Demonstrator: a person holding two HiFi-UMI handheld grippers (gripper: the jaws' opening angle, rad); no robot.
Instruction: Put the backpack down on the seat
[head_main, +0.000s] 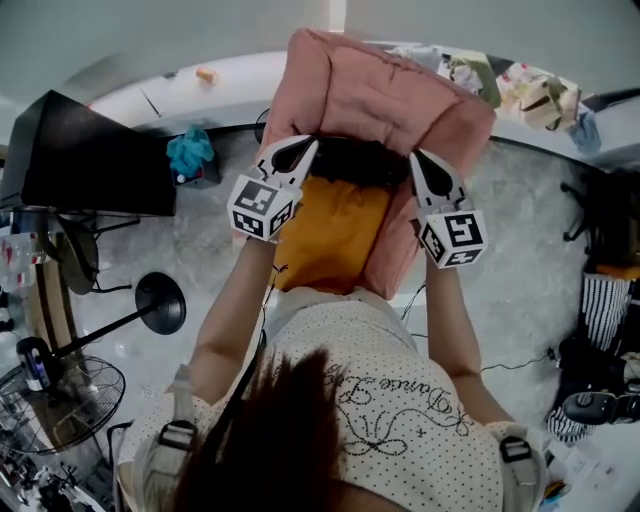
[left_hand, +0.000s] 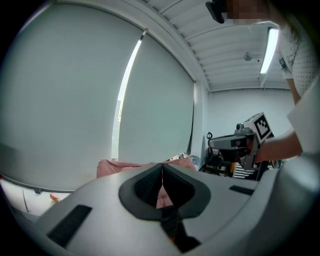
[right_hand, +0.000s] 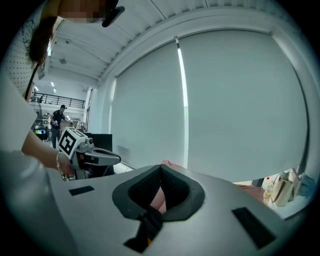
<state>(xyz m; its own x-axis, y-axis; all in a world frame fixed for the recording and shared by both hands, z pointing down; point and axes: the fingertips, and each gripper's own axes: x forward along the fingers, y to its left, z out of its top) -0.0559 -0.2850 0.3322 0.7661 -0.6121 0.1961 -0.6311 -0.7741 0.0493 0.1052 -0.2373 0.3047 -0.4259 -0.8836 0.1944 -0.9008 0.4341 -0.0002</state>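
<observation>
A black table (head_main: 90, 150) stands on the grey speckled floor (head_main: 520, 260). Just beside the table lies a blue-green cloth (head_main: 190, 152), and near it stand a round black stand (head_main: 160, 302) and a wire fan (head_main: 60, 400). Behind the table runs a white ledge (head_main: 180, 85), with big pale blinds (left_hand: 75, 100) above it and a long ceiling light (left_hand: 272, 47).

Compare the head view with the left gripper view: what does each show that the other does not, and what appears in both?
Only the head view: a dark monitor, a teal cloth, a floor fan and orange fabric next to the pink backpack. Only the left gripper view: a pale roller blind and a ceiling strip light. Both: the pink backpack, the left gripper shut on its fabric, and the right gripper beside it.
</observation>
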